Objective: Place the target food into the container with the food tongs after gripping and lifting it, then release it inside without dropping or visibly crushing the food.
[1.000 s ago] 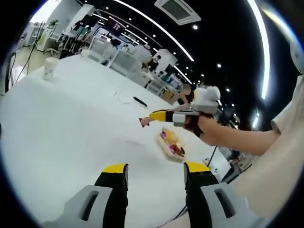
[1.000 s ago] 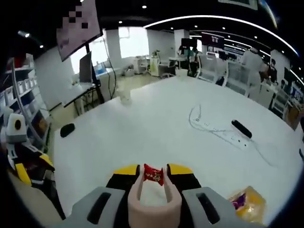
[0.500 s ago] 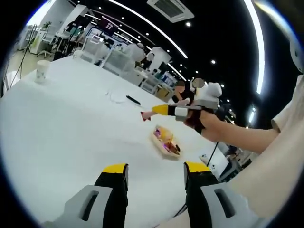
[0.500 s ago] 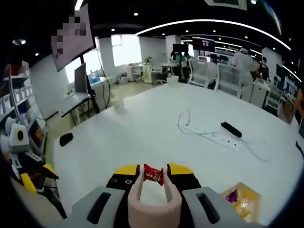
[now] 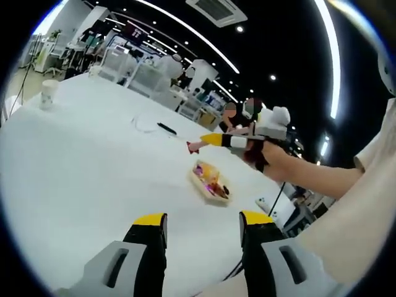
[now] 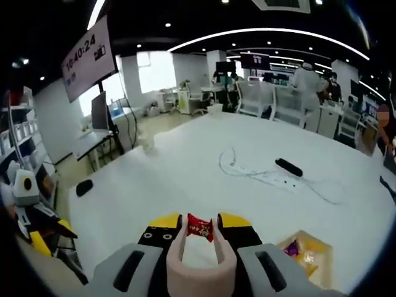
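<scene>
1. In the right gripper view, the right gripper (image 6: 200,228), with black jaws tipped in yellow, is clamped on a pair of pale pink plastic food tongs (image 6: 199,266) that rise between the jaws at 6 o'clock.
2. The tong tips pinch a small red-wrapped candy (image 6: 200,227), held clear of the broad white table (image 6: 185,179).
3. The shallow yellow tray-like container (image 6: 306,257) sits on the table at about 4 o'clock of that view, with purple and yellow wrapped sweets inside; the candy is up and to its left, not over it.
4. Farther across the table, a white power strip with a looping white cable (image 6: 272,180) lies at about 2 o'clock, and a black oblong object (image 6: 289,167) rests just beyond it.
5. A small black object (image 6: 84,187) lies near the table edge at 9 o'clock.
6. In the left gripper view, the left gripper (image 5: 203,224) has its jaws well apart and holds nothing above the table (image 5: 74,173).
7. There the right gripper (image 5: 209,141) enters from 3 o'clock, carried in a person's hand (image 5: 272,159), with the candy (image 5: 192,147) at the tong tips.
8. The container (image 5: 210,182) lies on the table just below that candy.
9. A white paper cup (image 5: 47,94) stands at 10 o'clock.
</scene>
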`<state>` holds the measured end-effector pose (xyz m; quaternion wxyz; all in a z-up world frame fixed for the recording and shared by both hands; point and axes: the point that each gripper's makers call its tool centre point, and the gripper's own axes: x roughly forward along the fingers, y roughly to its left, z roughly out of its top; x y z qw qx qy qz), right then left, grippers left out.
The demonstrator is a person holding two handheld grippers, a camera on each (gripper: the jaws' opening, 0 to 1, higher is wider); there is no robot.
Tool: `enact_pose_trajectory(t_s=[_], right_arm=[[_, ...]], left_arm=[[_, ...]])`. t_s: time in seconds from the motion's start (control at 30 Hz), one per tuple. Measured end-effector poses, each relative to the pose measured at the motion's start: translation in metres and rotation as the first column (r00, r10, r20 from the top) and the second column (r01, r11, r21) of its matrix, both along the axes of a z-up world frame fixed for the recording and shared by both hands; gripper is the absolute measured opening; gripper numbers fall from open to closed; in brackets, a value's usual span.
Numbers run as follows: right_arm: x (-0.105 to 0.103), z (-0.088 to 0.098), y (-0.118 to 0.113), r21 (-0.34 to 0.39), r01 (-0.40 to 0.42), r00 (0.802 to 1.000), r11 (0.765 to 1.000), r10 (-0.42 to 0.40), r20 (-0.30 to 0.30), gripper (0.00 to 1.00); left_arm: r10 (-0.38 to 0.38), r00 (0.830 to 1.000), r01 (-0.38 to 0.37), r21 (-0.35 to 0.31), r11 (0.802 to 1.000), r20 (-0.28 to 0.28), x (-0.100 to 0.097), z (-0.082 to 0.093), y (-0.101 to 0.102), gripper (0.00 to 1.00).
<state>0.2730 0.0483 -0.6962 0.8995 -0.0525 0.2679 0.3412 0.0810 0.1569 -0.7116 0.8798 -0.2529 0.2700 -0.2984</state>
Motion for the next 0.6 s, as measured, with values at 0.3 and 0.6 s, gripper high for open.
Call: enact_pose_trajectory(t_s=[0.3, 0.6], right_arm=[[-0.003, 0.004, -0.020, 0.010, 0.038, 0.999, 0.999, -0.038, 0.002, 0.21], [-0.001, 0.012, -0.046, 0.019, 0.089, 0.996, 0.996, -0.089, 0.016, 0.21]], left_arm=[[-0.020, 1.000, 0.020, 0.001, 1.000, 0.002, -0.004, 0.000, -0.008, 0.46], [-0.037, 0.999, 0.037, 0.006, 0.999, -0.001, -0.010, 0.000, -0.017, 0.46]])
